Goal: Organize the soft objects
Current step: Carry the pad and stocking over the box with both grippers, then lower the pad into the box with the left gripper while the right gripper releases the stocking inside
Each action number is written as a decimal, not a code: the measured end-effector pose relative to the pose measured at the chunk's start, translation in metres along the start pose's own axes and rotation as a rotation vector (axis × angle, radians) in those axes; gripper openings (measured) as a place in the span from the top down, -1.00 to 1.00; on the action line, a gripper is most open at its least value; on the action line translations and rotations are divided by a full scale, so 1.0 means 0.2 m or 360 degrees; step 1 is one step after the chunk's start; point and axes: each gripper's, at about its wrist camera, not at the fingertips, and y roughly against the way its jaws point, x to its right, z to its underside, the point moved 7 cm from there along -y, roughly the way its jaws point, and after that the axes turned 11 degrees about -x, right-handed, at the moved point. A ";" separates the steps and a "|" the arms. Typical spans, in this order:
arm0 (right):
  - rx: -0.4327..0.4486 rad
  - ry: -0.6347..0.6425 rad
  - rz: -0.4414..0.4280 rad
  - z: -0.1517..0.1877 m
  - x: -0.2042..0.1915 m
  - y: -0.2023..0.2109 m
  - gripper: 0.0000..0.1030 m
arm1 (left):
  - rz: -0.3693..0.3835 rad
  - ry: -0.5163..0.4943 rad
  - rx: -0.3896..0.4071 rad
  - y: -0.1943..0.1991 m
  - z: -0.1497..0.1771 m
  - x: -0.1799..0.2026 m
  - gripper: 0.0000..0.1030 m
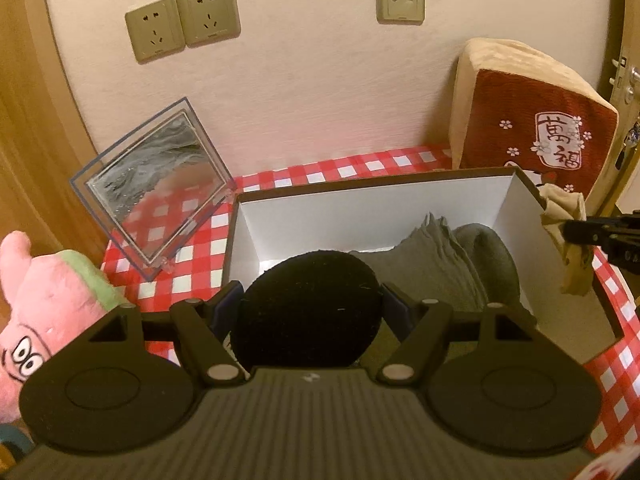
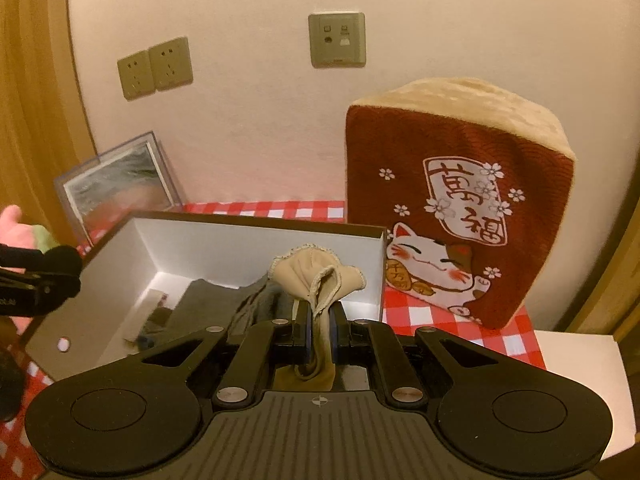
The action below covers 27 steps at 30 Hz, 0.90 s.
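My left gripper (image 1: 310, 300) is shut on a round black soft object (image 1: 308, 308) and holds it over the near left edge of an open white box (image 1: 360, 200). Grey socks (image 1: 452, 264) lie inside the box. My right gripper (image 2: 320, 320) is shut on a beige sock (image 2: 316, 276) above the box's (image 2: 248, 240) near right side. The beige sock also shows at the box's right edge in the left wrist view (image 1: 568, 236). The black object shows at far left in the right wrist view (image 2: 60, 268).
A red and beige lucky-cat cushion (image 2: 460, 208) leans on the wall right of the box. A clear framed picture (image 1: 156, 192) leans at the left. A pink plush toy (image 1: 44, 312) sits at the far left. A red checked cloth (image 1: 192, 248) covers the table. A white surface (image 2: 580, 368) lies at the right.
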 end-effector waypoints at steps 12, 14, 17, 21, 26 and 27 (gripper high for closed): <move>0.0048 0.0036 0.0062 -0.15 0.05 -0.19 0.39 | 0.0013 -0.0057 -0.0011 -0.12 -0.10 0.07 -0.42; 0.0068 0.0030 0.0053 -0.16 0.05 -0.19 0.10 | 0.0012 -0.0062 -0.0017 -0.14 -0.10 0.07 -0.42; 0.0086 0.0030 0.0048 -0.16 0.06 -0.18 0.03 | 0.0013 -0.0067 -0.0025 -0.17 -0.11 0.07 -0.42; 0.0050 0.0013 0.0016 -0.13 0.06 -0.19 0.02 | 0.0012 -0.0073 -0.0038 -0.20 -0.11 0.07 -0.42; 0.0012 0.0010 0.0007 -0.09 0.05 -0.21 0.02 | 0.0007 -0.0077 -0.0050 -0.24 -0.13 0.07 -0.43; 0.0009 0.0008 0.0007 -0.09 0.05 -0.21 0.02 | 0.0005 -0.0077 -0.0048 -0.25 -0.14 0.07 -0.43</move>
